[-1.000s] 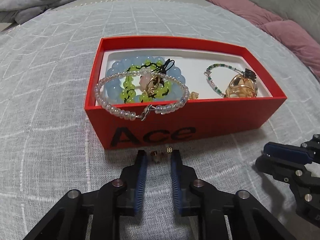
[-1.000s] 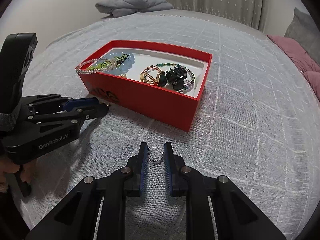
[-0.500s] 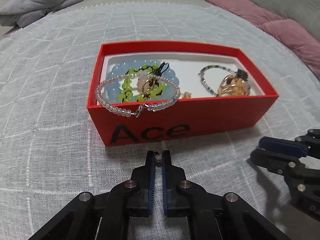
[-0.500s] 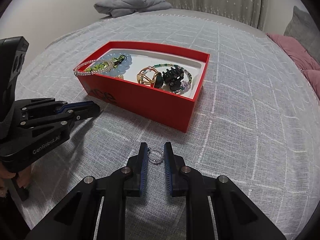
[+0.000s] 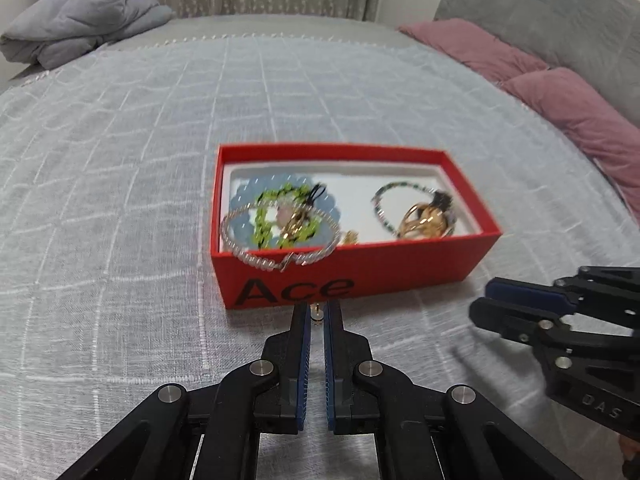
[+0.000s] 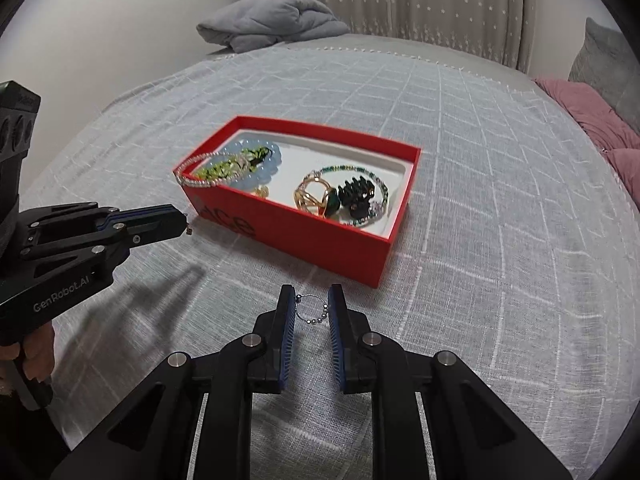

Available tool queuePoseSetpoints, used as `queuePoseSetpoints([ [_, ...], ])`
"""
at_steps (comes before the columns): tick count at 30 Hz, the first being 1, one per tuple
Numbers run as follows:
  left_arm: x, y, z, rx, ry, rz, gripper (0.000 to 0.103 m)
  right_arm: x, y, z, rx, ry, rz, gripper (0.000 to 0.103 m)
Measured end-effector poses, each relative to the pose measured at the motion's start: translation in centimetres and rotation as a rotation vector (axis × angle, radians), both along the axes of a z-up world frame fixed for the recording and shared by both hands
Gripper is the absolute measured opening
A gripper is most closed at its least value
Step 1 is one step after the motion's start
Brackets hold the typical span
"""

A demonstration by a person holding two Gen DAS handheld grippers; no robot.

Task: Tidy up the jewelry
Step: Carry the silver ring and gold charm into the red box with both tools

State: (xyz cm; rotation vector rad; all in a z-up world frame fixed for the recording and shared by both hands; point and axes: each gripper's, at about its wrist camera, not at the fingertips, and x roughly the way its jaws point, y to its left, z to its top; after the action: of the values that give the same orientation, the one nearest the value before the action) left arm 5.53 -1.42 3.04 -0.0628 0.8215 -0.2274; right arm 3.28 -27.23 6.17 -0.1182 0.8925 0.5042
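Bedspread bears red box of bracelets; left claw pinches earring, right claw ring.

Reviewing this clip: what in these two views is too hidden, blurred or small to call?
- Left wrist view: tiny gold piece in the left gripper; too small to identify.
- Left wrist view: jewelry in the red box is motion-blurred.
- Right wrist view: box lettering partly hidden by the angle.
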Motion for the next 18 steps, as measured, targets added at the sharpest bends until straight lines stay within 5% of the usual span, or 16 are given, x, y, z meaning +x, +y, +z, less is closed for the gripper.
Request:
queuePoseSetpoints([
  [18,2.7,-0.8,3.1,-0.062,-0.016,0.016,0.001,3.2,-1.4,4.2,0.081,-0.068,-0.092,0.017],
])
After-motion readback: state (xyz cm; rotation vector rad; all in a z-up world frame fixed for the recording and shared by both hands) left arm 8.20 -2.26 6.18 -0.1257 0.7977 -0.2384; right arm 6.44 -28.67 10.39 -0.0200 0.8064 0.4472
